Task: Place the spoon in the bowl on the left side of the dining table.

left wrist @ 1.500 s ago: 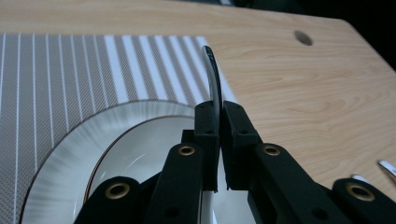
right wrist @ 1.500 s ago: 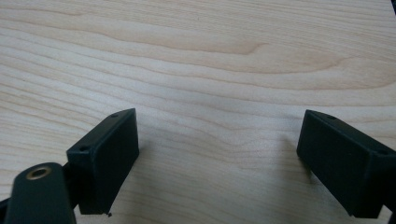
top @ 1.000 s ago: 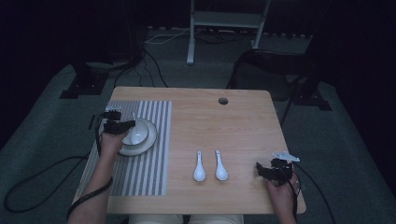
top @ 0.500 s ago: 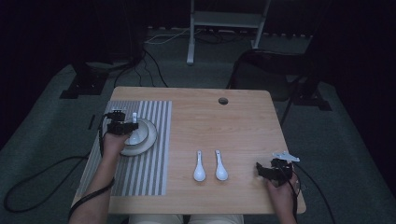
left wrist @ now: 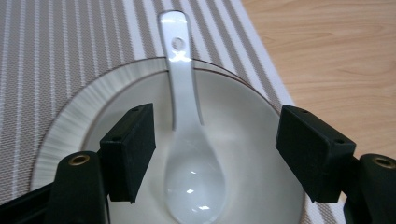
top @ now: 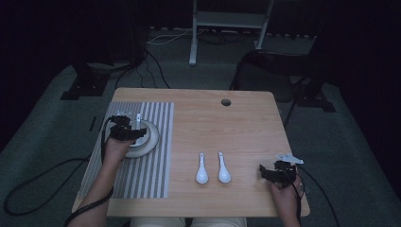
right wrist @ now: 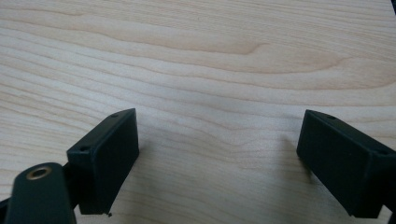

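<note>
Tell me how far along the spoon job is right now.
Done: one spoon lies in the bowl on the striped mat, handle over the rim. In hand: nothing; the left claw has just been opening, its pads clear of that spoon. Left: two spoons lie side by side on the table, and the right claw waits open over bare wood.

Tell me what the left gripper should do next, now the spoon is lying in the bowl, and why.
Probably lift the left gripper straight up and back off the bowl. Its jaws have just been opening and stand clear on either side of the spoon, which rests in the bowl with its handle over the rim. Two more spoons wait on the table.
</note>
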Tool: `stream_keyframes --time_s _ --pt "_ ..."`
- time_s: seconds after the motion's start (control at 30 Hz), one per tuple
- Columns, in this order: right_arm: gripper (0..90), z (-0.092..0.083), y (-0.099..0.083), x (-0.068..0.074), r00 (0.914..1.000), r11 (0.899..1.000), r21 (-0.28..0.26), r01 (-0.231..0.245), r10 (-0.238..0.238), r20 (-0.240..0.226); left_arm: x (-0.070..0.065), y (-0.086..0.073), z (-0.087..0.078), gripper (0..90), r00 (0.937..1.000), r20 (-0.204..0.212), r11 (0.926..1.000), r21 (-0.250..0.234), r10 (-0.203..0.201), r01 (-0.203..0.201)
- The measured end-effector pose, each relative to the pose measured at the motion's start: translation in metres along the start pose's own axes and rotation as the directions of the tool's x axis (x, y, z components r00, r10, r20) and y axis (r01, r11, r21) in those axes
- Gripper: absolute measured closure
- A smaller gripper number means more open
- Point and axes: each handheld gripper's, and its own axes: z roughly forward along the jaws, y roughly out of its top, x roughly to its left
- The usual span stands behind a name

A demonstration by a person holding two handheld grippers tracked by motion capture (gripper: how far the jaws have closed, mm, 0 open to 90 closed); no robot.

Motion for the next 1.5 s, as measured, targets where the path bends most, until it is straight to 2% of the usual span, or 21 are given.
stream_keyframes --time_s 0.17,0.23,0.3,0.37,0.4,0.47,0.57,0.63,0.77,0.87,1.13,1.27,1.5 --pt "12.2 0.0 0.0 0.0 1.0 1.0 0.0 0.0 0.0 0.0 -0.002 -0.003 -0.007 27.6 0.9999 0.012 0.9999 -0.015 0.004 -0.004" --pt "12.2 0.0 0.0 0.0 1.0 1.0 0.0 0.0 0.0 0.0 -0.002 -0.005 -0.01 24.6 0.9999 0.014 0.9996 -0.026 -0.003 0.003" --pt "12.2 0.0 0.0 0.0 1.0 1.0 0.0 0.0 0.0 0.0 -0.001 -0.006 -0.013 17.3 0.9998 0.015 0.9994 -0.033 -0.009 0.01" --pt "12.2 0.0 0.0 0.0 1.0 1.0 0.0 0.0 0.0 0.0 0.0 -0.007 -0.015 16.7 1.0 0.01 0.9996 -0.027 -0.001 0.001" --pt "12.2 0.0 0.0 0.0 1.0 1.0 0.0 0.0 0.0 0.0 0.002 -0.009 -0.018 8.2 0.9998 0.015 0.9995 -0.028 -0.009 0.01" --pt "12.2 0.0 0.0 0.0 1.0 1.0 0.0 0.0 0.0 0.0 0.002 -0.01 -0.021 8.2 1.0 0.0 0.9993 -0.038 -0.004 0.004" --pt "12.2 0.0 0.0 0.0 1.0 1.0 0.0 0.0 0.0 0.0 0.003 -0.012 -0.023 8.1 1.0 0.0 0.9991 -0.043 -0.005 0.005" --pt "12.2 0.0 0.0 0.0 1.0 1.0 0.0 0.0 0.0 0.0 0.002 -0.015 -0.025 0.1 1.0 0.002 0.9992 -0.039 0.003 -0.002" --pt "12.2 0.0 0.0 0.0 1.0 1.0 0.0 0.0 0.0 0.0 0.0 -0.022 -0.028 0.1 0.9999 0.001 0.9993 -0.036 0.012 -0.012" --pt "12.2 0.0 0.0 0.0 1.0 1.0 0.0 0.0 0.0 0.0 -0.002 -0.03 -0.031 0.1 0.9997 -0.006 0.9975 -0.067 0.024 -0.024" --pt "12.2 0.0 0.0 0.0 1.0 1.0 0.0 0.0 0.0 0.0 -0.002 -0.048 -0.035 0.2 0.9983 -0.032 0.9938 -0.099 0.048 -0.051" --pt "12.2 0.0 0.0 0.0 1.0 1.0 0.0 0.0 0.0 0.0 -0.003 -0.06 -0.034 0.2 0.9963 -0.051 0.9932 -0.09 0.069 -0.074" --pt "12.2 0.0 0.0 0.0 1.0 1.0 0.0 0.0 0.0 0.0 -0.003 -0.075 -0.033 0.2 0.9965 -0.055 0.9939 -0.086 0.064 -0.068"
